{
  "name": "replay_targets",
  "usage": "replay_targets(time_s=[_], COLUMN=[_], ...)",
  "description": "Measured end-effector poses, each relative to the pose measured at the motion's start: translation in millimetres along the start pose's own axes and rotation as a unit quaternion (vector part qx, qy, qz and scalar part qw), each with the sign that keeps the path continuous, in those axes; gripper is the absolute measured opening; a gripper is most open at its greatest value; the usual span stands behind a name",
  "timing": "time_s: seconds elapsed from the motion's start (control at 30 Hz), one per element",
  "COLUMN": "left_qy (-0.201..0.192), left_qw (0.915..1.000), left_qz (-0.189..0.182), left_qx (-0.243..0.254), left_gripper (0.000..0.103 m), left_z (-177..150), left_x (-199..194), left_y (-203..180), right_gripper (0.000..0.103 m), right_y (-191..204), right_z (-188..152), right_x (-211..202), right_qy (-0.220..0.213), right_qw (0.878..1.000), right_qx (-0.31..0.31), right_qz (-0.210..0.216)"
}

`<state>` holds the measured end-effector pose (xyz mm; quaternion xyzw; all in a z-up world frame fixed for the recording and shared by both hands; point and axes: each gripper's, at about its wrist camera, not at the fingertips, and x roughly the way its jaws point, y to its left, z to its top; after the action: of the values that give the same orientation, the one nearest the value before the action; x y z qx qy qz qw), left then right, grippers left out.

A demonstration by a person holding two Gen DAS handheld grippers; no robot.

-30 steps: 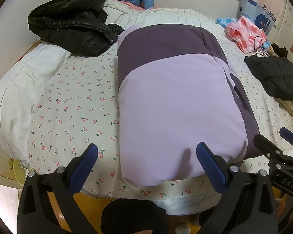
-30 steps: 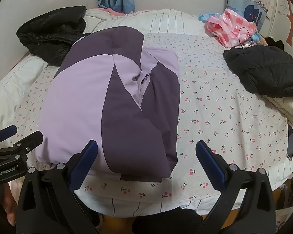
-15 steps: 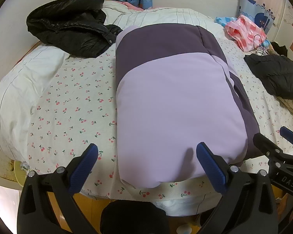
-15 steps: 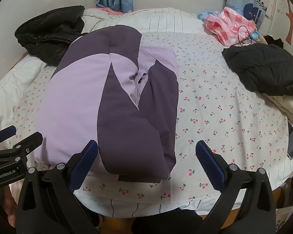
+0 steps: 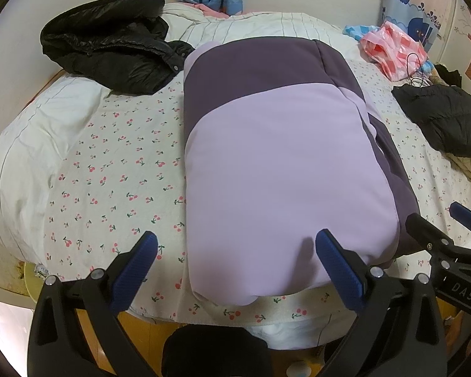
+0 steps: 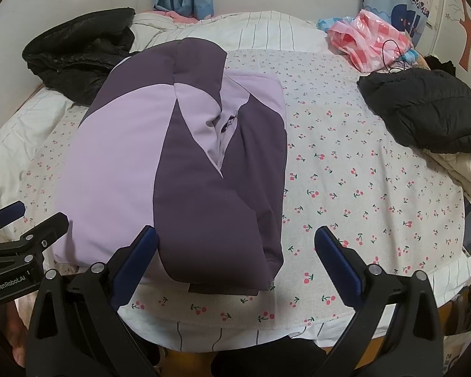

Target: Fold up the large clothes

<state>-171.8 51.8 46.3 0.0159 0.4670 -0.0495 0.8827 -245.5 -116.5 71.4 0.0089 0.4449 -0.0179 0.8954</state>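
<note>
One folded purple jacket (image 5: 282,163) lies on the near middle of the bed (image 5: 110,169). Two grippers, left (image 5: 235,260) and right (image 6: 235,257), hover at its near edge, both spread wide and empty. Two black coats: far left (image 5: 110,53), right (image 6: 424,110).

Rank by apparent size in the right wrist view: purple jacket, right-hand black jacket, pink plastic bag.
1. purple jacket, though it is nearest the camera.
2. black jacket.
3. pink plastic bag, farthest away, so true size is unsure.
</note>
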Motion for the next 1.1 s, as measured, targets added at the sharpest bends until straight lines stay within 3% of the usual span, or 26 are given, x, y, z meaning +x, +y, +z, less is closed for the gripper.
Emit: replay_targets(time_s=[0.4,0.7,1.1], left_qy=[0.003,0.008,-0.004], left_qw=[1.0000,0.9986,0.9997], left_qz=[0.003,0.042,0.014], left_qx=[0.005,0.032,0.021], left_gripper=[0.097,0.097,0.097], left_z=[1,1,0], left_x=[2,2,-4], left_y=[-1,-12,-10], right_gripper=[0.097,0.097,0.097], right_y=[-1,-1,0], right_z=[1,2,2], right_x=[5,6,6], right_qy=[0.004,0.003,0.002], right_qw=[1.000,1.000,1.000], right_qx=[0.001,0.001,0.002], right_qz=[0.002,0.003,0.003])
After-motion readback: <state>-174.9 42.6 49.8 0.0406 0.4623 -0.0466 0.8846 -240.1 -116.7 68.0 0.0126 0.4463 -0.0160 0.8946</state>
